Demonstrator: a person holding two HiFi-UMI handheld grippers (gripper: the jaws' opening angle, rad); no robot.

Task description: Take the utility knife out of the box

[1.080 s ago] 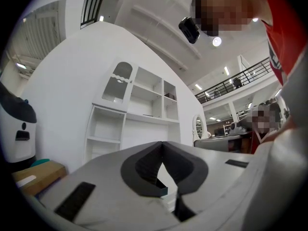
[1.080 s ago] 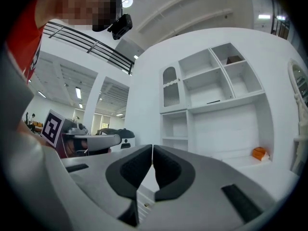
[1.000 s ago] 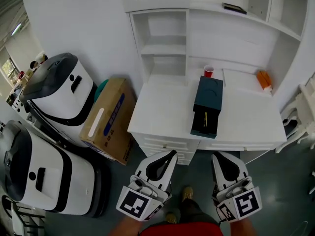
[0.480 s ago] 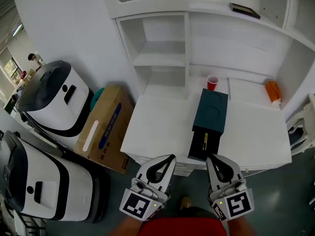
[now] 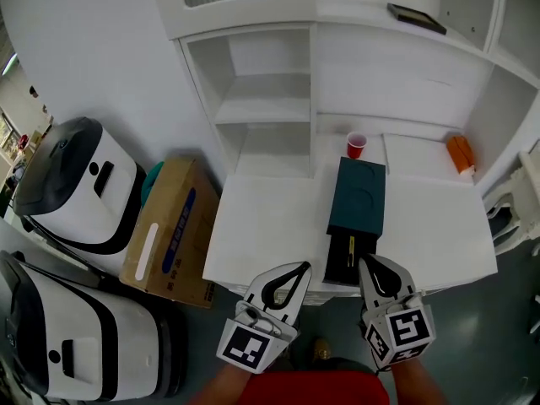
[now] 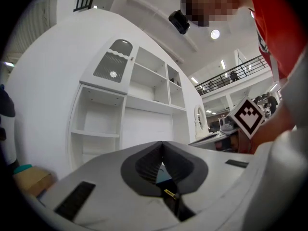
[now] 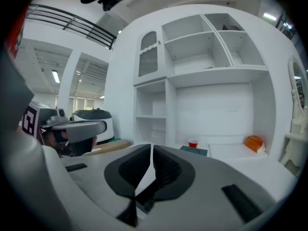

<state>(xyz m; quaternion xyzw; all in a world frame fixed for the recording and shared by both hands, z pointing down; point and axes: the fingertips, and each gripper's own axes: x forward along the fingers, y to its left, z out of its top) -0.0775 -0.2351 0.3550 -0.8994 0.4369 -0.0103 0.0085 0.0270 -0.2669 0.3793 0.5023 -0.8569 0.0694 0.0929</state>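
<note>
A dark teal box (image 5: 360, 194) lies on the white desk (image 5: 261, 226), with its drawer (image 5: 349, 258) pulled out toward me. In the drawer lies the utility knife (image 5: 350, 249), dark with a yellow stripe. My left gripper (image 5: 297, 268) hovers at the desk's front edge, left of the drawer, with its jaws shut and empty (image 6: 161, 143). My right gripper (image 5: 369, 264) is just in front of the drawer's right corner. Its jaws are opening, with a narrow gap and nothing between them (image 7: 152, 148). The right gripper view shows the box (image 7: 194, 150) farther off.
A red cup (image 5: 356, 145) stands behind the box, and an orange object (image 5: 460, 153) lies at the back right. Shelves rise behind the desk. On the floor to the left are a cardboard box (image 5: 169, 230) and two white machines (image 5: 76, 184).
Both grippers have moved forward to the desk's front edge, and the desk now sits nearer in view. The right gripper's tips have come up to the open drawer.
</note>
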